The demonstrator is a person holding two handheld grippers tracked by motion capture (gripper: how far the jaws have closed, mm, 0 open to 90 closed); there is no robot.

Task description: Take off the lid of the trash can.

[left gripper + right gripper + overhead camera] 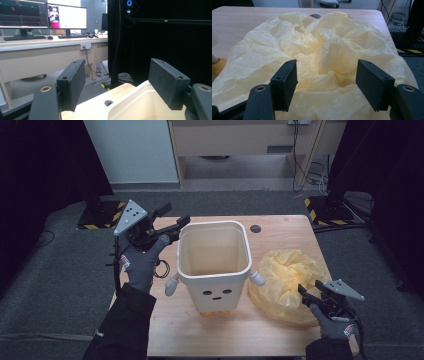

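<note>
While both tongs stand apart with nothing clamped, the work looks like lining the bin with the bag, and it is at the reaching stage.

Right tongs (306, 292): nearest the person, at the near right of the desk (280, 335), jaws wide and level with the crumpled yellow bag (287, 275); touching or just short, I cannot tell.

Yellow bag: lies in a loose heap on the desk, just right of the bin, not yet lifted.

White bin (214, 265): upright mid-desk, open and bare inside, a small face on its near wall.

Left tongs (177, 226): farther off, raised at the bin's far left corner, jaws wide, gripping nothing.

Next move, as I judge it: right tongs close on a raised fold of film, lift it clear, while the left steadies the rim.

Right gripper view: folds of the bag (322, 50) between the pads, a pucker ready to pinch.

Left gripper view: the bin's rim (130, 96) under one pad, and monitors (42, 13) on a far bench.
</note>
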